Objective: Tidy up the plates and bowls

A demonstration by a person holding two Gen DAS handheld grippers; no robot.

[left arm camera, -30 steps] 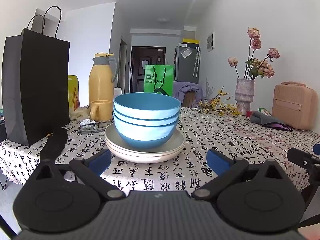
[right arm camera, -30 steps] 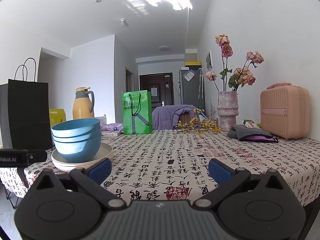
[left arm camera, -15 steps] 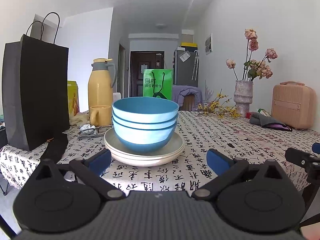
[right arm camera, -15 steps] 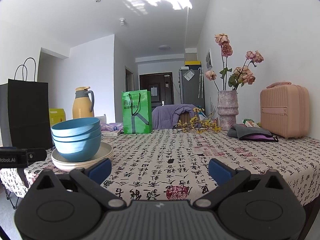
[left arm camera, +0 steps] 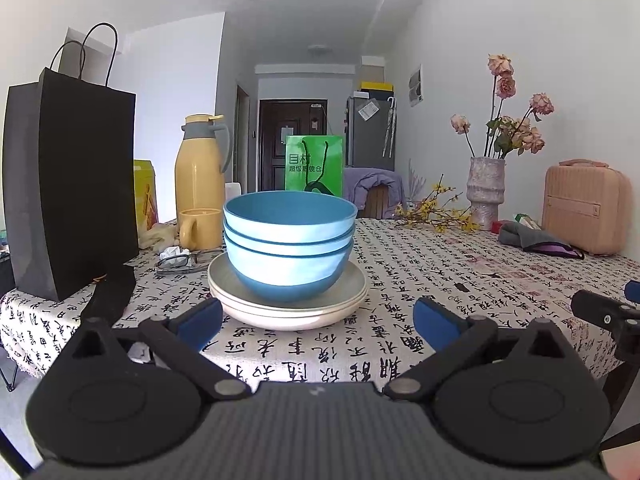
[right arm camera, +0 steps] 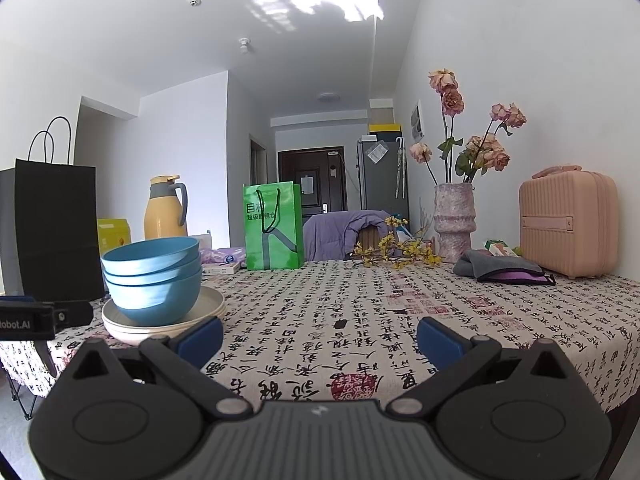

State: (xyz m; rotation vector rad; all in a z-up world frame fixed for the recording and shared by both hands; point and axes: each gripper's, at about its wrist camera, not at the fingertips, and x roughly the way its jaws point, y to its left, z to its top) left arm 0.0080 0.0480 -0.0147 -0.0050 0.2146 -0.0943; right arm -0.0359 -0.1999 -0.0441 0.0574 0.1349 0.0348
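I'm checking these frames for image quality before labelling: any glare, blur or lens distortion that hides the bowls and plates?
Left wrist view: sharp; the stacked blue bowls on the cream plates are evenly lit, with no glare. Right wrist view: fisheye bending curves the walls, sunlight patches brighten the ceiling, yet the bowls stay clear. Both views: dark corner vignetting only.

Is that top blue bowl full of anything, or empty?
Cannot tell. The top bowl sits upright on the nested stack, but both cameras look from near rim height, so only its upper inside wall shows, bare.
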